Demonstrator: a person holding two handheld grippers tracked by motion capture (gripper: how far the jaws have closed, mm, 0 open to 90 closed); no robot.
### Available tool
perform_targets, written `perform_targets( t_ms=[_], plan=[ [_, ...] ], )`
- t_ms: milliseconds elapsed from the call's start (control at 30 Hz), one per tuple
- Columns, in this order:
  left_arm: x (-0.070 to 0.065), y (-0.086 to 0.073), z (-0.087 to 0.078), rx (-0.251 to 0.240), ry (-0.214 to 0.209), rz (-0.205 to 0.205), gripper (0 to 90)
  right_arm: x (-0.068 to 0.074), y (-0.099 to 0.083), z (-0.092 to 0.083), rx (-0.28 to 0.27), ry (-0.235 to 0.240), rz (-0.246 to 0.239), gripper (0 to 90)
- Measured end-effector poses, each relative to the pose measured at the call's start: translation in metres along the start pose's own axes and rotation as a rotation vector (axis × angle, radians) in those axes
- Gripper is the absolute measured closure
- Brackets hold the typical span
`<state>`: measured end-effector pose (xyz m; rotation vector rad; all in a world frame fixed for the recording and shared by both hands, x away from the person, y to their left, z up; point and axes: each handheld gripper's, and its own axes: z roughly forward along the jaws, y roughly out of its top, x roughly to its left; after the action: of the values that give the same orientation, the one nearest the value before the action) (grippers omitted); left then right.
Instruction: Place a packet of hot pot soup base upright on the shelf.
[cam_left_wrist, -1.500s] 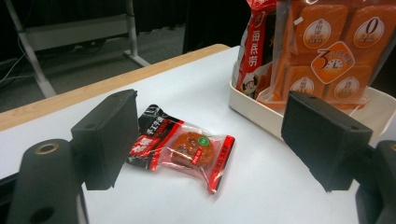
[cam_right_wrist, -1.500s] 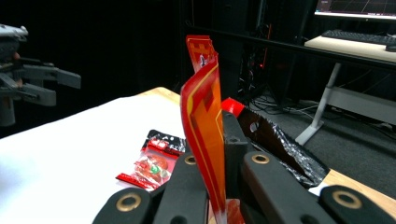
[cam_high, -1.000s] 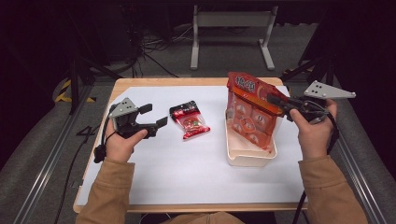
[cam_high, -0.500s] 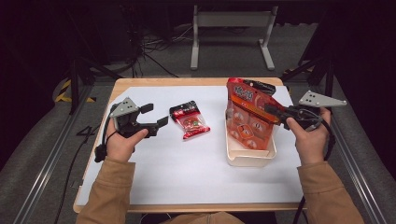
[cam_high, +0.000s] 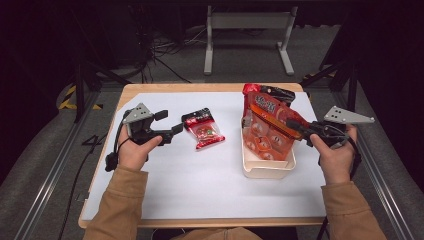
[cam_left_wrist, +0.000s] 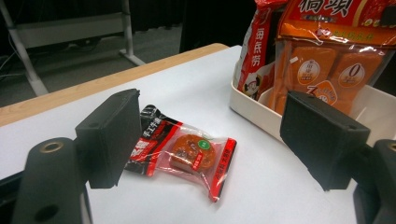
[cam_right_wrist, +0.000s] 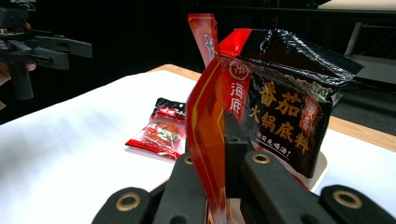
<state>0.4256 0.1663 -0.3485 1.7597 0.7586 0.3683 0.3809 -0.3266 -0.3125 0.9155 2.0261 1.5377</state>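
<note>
we have lowered the orange seasoning pack (cam_high: 267, 131), pinched tight in our right gripper (cam_high: 296, 127), further into the white bin (cam_high: 267, 169), nearly stowed, while our left gripper (cam_high: 170, 125) waits, jaws spread, beside the small red snack packet (cam_high: 202, 129).

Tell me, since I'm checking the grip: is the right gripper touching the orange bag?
Touching. In the right gripper view, the right gripper is shut with the orange bag pinched between its fingers.
</note>
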Motion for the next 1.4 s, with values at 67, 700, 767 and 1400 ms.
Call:
perform_targets(
  t_ms=[67, 700, 767, 1400],
  plan=[
    [0.002, 0.0, 0.002, 0.012, 0.008, -0.001, 20.0, 0.002, 0.0, -0.001, -0.005, -0.008, -0.01, 89.6],
    [0.01, -0.003, 0.006, 0.041, 0.023, -0.029, 18.3, -0.004, 0.003, -0.029, -0.015, -0.052, -0.007, 47.4],
    [0.011, -0.003, 0.007, 0.04, 0.024, -0.029, 18.2, -0.004, 0.004, -0.034, -0.013, -0.051, -0.002, 45.7],
    [0.02, -0.003, 0.015, 0.054, 0.056, -0.022, 18.2, -0.015, 0.0, -0.07, 0.076, -0.084, -0.019, 42.1]
  ],
)
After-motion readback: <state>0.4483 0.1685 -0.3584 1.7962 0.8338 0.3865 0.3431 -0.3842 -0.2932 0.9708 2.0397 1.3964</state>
